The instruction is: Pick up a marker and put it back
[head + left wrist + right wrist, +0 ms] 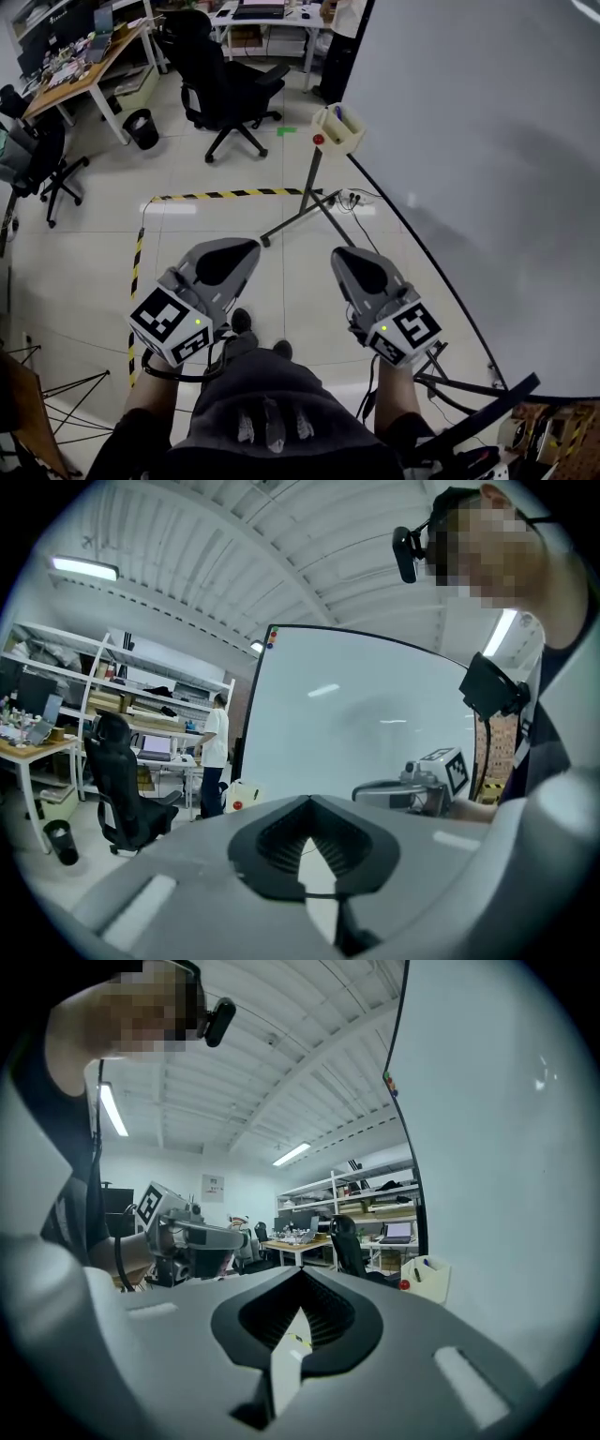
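You hold the left gripper (232, 253) and right gripper (354, 261) level, jaws clenched on nothing, since the marker holder (337, 129) beside the whiteboard (487, 169) stands well ahead, unreached.

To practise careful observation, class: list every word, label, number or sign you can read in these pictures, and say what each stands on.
No text can be read anywhere.
Wall notice: print too small to read.
Marker cubes: black-and-white square patterns only, no words or numbers.
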The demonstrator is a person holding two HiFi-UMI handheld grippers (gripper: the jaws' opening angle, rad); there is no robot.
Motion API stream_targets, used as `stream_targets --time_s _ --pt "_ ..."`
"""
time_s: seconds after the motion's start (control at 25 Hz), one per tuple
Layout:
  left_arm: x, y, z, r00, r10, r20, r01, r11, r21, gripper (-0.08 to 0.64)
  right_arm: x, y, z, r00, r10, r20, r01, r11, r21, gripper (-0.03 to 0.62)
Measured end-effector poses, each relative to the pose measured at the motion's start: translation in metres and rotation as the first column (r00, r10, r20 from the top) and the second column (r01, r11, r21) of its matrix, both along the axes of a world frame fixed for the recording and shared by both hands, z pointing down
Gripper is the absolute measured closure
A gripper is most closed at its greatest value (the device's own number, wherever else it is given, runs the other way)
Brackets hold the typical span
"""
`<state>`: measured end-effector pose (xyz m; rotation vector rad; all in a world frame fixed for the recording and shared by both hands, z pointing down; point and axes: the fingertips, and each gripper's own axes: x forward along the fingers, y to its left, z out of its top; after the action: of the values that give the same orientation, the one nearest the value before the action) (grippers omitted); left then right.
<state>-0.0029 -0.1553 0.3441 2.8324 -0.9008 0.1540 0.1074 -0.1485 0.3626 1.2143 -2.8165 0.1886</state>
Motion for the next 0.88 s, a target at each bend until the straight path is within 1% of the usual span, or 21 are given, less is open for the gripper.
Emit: stream_targets --time_s 0.2,0.4,0.64,0.88 --pt "-0.008 -0.045 0.000 0.999 0.005 -0.047 -0.005 1.000 -0.003 0.554 -0.002 -0.040 -0.005 0.999 0.033 -0.035 -0.033 0.999 0.018 0.591" --pt "-0.008 -0.101 0.001 0.995 0.053 -0.089 -0.053 0.999 0.002 0.554 0.002 -0.085 -0.006 0.991 0.104 -0.083 -0.102 0.994 0.031 0.591" --pt "-0.016 -0.180 -0.002 0.985 0.129 -0.111 -0.130 0.991 -0.002 0.554 0.002 -0.150 -0.016 0.972 0.214 -0.101 -0.209 0.976 0.058 0.591" --pt "-0.014 -0.237 -0.006 0.968 0.216 -0.129 -0.216 0.976 0.014 0.554 0.000 -0.188 -0.020 0.944 0.307 -0.122 -0.300 0.951 0.076 0.591"
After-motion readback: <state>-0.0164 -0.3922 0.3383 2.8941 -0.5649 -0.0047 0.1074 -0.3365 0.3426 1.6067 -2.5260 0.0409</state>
